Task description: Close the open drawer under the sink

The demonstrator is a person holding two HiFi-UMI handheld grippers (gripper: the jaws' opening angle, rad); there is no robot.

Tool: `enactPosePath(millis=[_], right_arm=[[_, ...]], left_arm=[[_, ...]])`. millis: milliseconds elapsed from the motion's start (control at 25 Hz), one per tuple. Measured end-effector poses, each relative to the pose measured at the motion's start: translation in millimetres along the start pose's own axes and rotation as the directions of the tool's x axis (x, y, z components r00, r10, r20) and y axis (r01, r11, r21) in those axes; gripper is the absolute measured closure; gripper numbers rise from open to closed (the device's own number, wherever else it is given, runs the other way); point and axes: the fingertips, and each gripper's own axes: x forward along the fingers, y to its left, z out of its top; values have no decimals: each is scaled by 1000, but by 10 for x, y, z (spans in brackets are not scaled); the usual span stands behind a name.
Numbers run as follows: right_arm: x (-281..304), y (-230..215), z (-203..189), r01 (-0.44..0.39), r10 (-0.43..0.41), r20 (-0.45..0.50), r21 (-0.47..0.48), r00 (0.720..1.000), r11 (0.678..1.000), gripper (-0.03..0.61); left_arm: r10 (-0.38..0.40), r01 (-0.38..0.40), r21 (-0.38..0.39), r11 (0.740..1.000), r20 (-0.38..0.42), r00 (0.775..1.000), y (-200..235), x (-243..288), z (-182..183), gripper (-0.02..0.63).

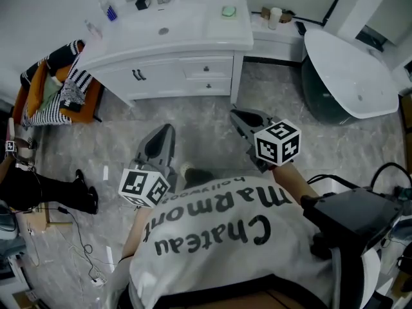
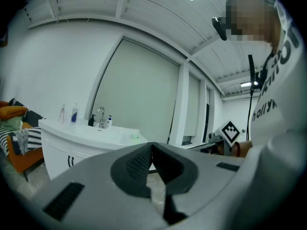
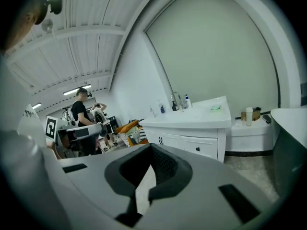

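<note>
The white sink cabinet stands at the far side of the room, with two small knobbed drawers at its right end; both fronts look flush from here. The drawers also show in the right gripper view, level with the cabinet face. My left gripper is held over the floor, well short of the cabinet, shut and empty. My right gripper is a little nearer the drawers, also shut with nothing in it. In each gripper view the jaw tips meet, left gripper and right gripper.
A white bathtub fills the right side. A chair heaped with clothes stands left of the cabinet. A low ledge holds a cup. Cables trail on the floor at left. A person stands in the background.
</note>
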Motion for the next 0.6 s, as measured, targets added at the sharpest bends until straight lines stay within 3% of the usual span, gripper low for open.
enactPosePath(millis=[600], right_arm=[[-68, -154, -39, 66, -66, -4, -3, 998, 998, 568]], left_arm=[[-28, 27, 14, 1000, 9, 1000, -47, 65, 4, 606]])
